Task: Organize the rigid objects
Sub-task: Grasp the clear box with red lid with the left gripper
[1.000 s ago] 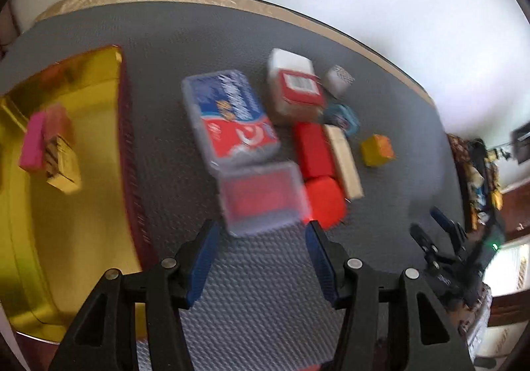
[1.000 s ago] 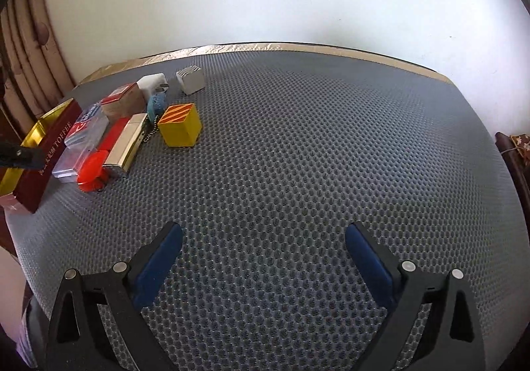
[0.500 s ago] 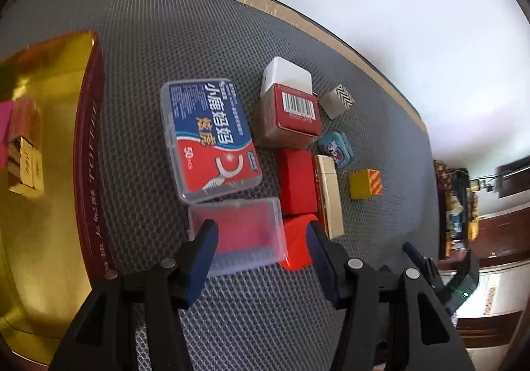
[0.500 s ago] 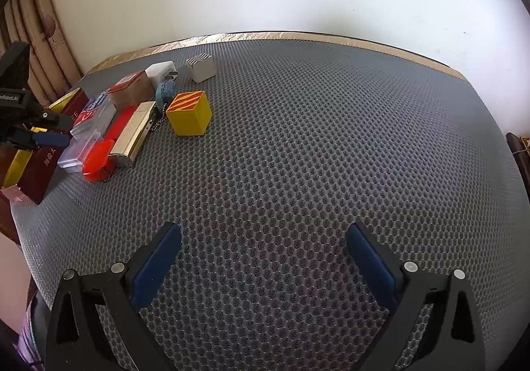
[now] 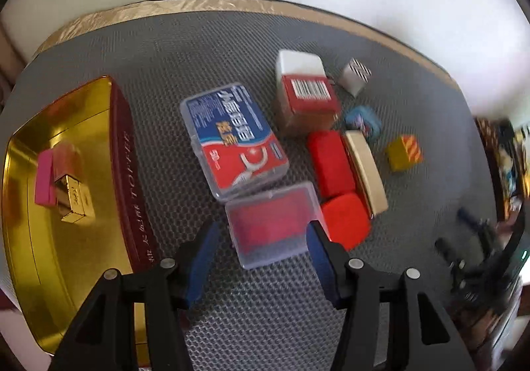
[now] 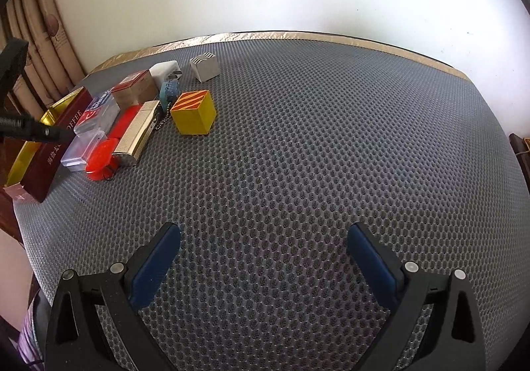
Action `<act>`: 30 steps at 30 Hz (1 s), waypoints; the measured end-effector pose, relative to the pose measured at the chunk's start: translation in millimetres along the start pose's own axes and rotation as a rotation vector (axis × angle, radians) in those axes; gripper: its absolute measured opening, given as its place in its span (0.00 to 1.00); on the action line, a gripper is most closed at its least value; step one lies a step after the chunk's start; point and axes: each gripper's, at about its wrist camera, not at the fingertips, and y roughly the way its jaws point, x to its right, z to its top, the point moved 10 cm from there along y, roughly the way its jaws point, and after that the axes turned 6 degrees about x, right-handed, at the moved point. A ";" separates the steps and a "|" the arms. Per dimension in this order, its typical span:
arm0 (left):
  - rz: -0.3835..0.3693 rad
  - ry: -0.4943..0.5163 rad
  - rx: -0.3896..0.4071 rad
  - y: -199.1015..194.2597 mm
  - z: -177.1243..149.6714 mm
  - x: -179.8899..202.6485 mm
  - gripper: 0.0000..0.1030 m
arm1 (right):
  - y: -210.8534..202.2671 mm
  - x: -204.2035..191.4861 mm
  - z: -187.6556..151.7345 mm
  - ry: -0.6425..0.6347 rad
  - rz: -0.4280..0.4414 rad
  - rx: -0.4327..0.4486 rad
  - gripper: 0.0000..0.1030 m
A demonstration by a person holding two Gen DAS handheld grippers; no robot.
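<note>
My left gripper (image 5: 263, 227) points down at a clear plastic case with a red inside (image 5: 271, 225). The case lies on the mat between the blue fingertips (image 5: 207, 243), which stand open and do not press on it. Behind the case lies a blue-and-red floss box (image 5: 232, 139), and beside it two red blocks (image 5: 329, 162). A gold tin (image 5: 122, 172) at the left holds a pink block (image 5: 44, 179) and a gold bar (image 5: 74, 202). My right gripper (image 6: 264, 232) hangs open over bare grey mat, far from the pile.
More items lie in the pile: a red-and-white barcode box (image 5: 304, 96), a metal lighter (image 5: 366, 172), a blue keychain (image 5: 362, 119), a yellow striped cube (image 6: 193, 113) and a zigzag cube (image 6: 205, 68). The wall runs behind the mat's gold edge (image 6: 298, 35).
The left gripper has rolled and shifted a little, so the clear case now sits more squarely between its fingertips. The right gripper has stayed where it was.
</note>
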 end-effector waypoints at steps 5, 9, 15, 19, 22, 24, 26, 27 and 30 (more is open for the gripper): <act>-0.066 0.035 -0.035 6.4 -11.3 1.0 0.55 | 0.2 -0.3 -0.1 -0.001 0.002 -0.003 0.98; -0.107 0.135 -0.056 3.1 -18.1 7.8 0.55 | 0.6 -0.8 -0.6 -0.001 0.001 -0.005 0.98; -0.061 0.397 -0.062 -0.7 -20.3 22.8 0.55 | 1.3 -1.4 -0.7 -0.004 -0.001 -0.010 0.99; -0.017 0.450 -0.073 9.3 -10.8 23.5 0.55 | 1.4 -1.5 -0.6 -0.005 -0.001 -0.011 0.99; -0.041 0.490 -0.080 16.6 -0.9 28.1 0.56 | 2.3 -2.1 -0.6 -0.007 -0.001 -0.014 0.99; -0.057 0.519 -0.088 20.2 3.2 31.9 0.57 | 2.9 -2.5 -0.9 -0.010 -0.002 -0.018 1.00; -0.066 0.569 -0.102 23.9 6.7 36.9 0.58 | 3.2 -2.3 -1.1 -0.011 -0.002 -0.019 1.00; -0.061 0.586 -0.108 27.7 9.3 39.5 0.58 | 3.5 -2.1 -1.2 -0.010 -0.001 -0.019 1.00; -0.041 0.630 -0.155 38.4 8.9 37.2 0.60 | 4.7 -2.5 -0.3 -0.014 -0.001 -0.021 1.00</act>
